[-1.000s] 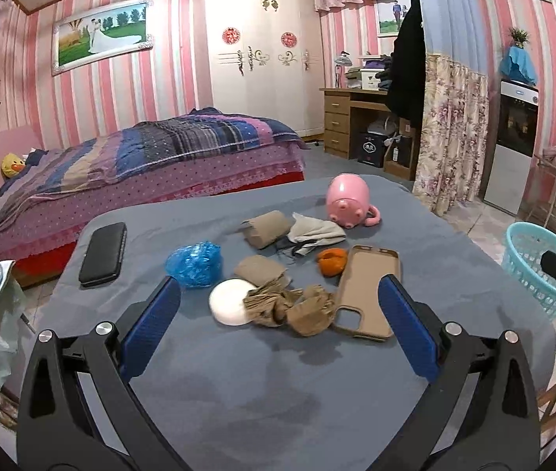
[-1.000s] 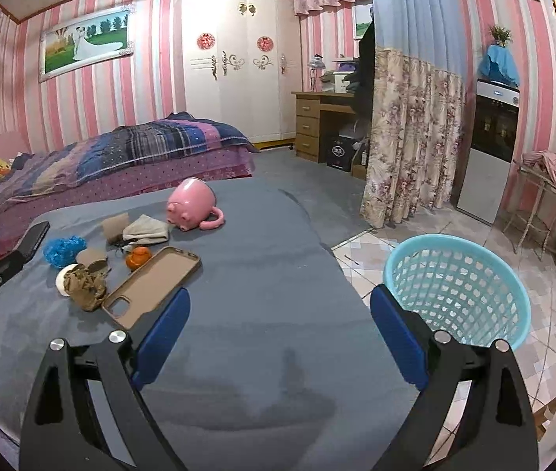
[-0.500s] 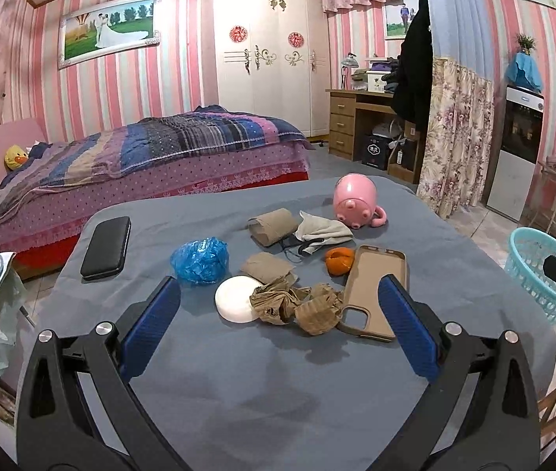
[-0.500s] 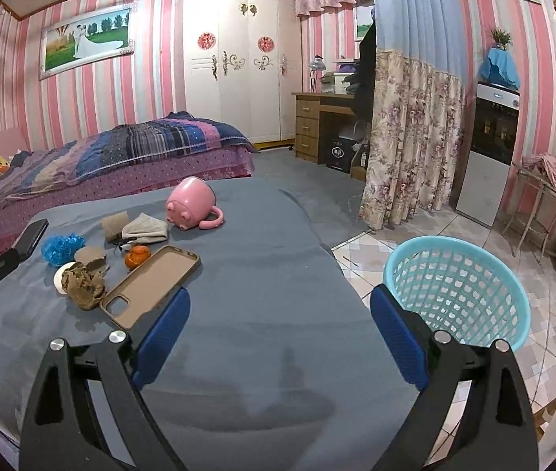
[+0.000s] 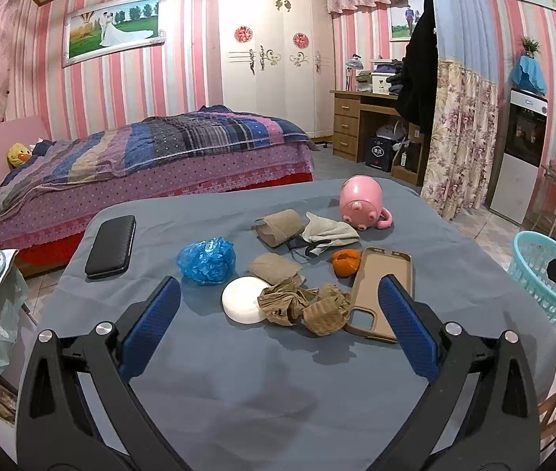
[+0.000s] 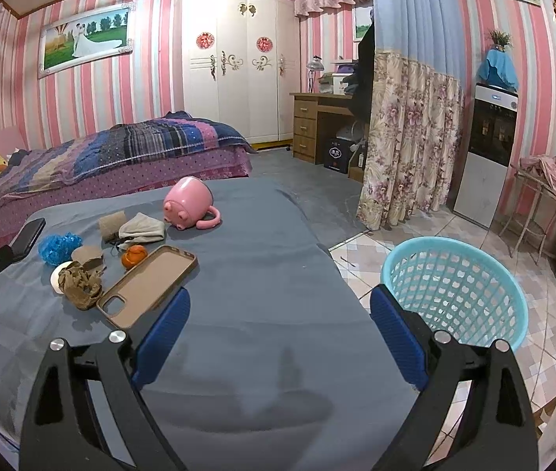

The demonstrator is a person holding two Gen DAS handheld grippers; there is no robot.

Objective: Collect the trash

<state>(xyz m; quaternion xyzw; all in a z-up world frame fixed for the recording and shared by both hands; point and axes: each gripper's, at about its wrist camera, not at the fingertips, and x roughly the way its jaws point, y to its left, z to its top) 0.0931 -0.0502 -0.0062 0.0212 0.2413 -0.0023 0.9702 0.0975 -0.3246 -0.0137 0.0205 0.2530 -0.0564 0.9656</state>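
Left gripper (image 5: 278, 325) nearer the crumpled brown paper (image 5: 303, 306), both grippers agape; basket (image 6: 454, 290) whole only rightward.

Ahead of my left claw, the grey-blue cloth-covered surface (image 5: 238, 384) carries a flat black rectangular case (image 5: 111, 245) far to the left. A tan silicone phone case (image 5: 380, 294) lies open side up just ahead of the claw's right finger. Beyond it, a pink pig-faced ceramic mug (image 5: 360, 202) lies tipped on its side, handle to the right. Well past the surface stands a bed with a striped purple and blue quilt (image 5: 152, 153), a yellow duck plush toy (image 5: 19, 155) at its left end. Further back are a white double-door wardrobe (image 5: 274, 59) and, to its right, a brown wooden desk with drawers (image 5: 352, 123).
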